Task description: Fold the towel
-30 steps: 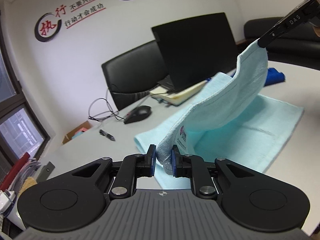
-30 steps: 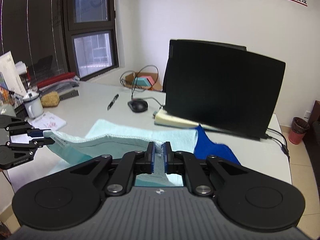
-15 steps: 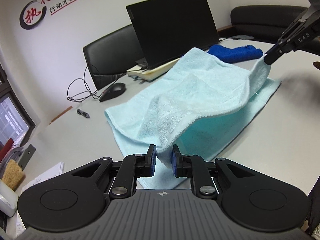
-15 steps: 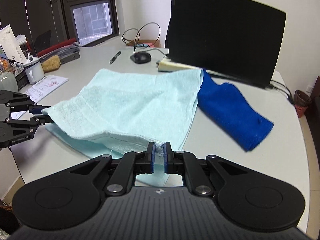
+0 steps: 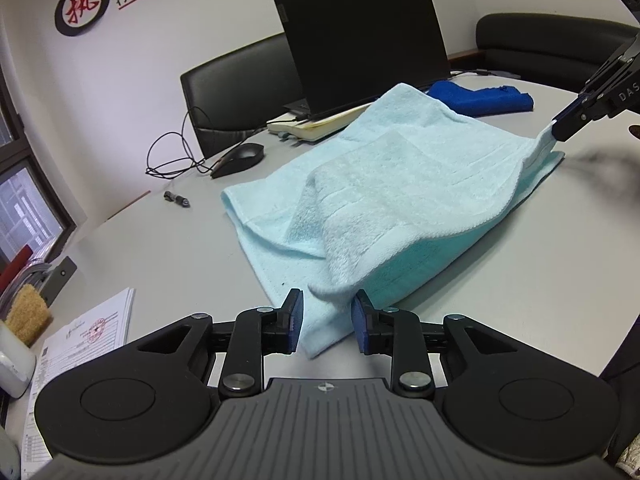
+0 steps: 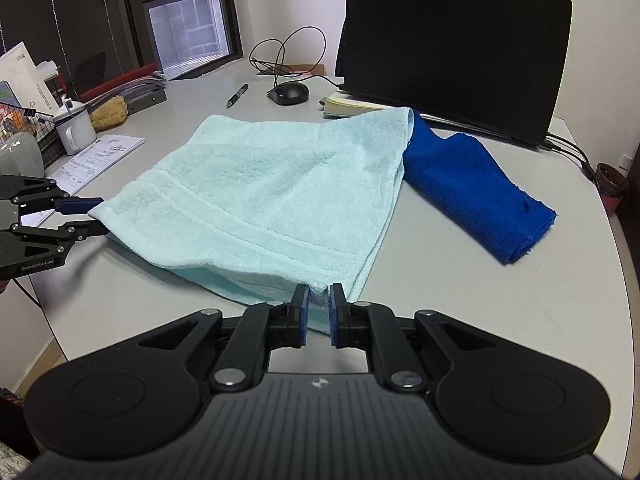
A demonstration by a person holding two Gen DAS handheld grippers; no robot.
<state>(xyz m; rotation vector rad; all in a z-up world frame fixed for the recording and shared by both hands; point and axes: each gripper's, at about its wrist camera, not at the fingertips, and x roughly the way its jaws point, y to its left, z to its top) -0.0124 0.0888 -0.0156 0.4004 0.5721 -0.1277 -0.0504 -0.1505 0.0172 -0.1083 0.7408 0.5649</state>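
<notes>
**On the grey table, a folded towel**

Seen from the left wrist, the pale blue terry towel (image 5: 400, 184) lies doubled on the table (image 5: 160, 240), its long axis running away toward the laptop (image 5: 360, 44). The left gripper (image 5: 327, 322) is opening, its pads clear of the corner between them.

From the right wrist, the right gripper (image 6: 319, 314) is opening too, a fluffy hem corner between its pads; a dark blue cloth (image 6: 476, 184) lies beside the towel.

Counter (image 6: 460, 280): towel (image 6: 280, 184) at centre, folded over itself. Cloth (image 6: 472, 184) just right of towel, touching its far corner. Laptop (image 6: 452, 44) behind both, w/ notebook (image 6: 344, 105) under its front edge. Mouse (image 6: 289, 93) & pen (image 6: 237, 96) behind towel, left of laptop. Papers (image 6: 96, 156) & mug (image 6: 76, 130) at left. Chair (image 5: 240, 92) behind counter.
</notes>
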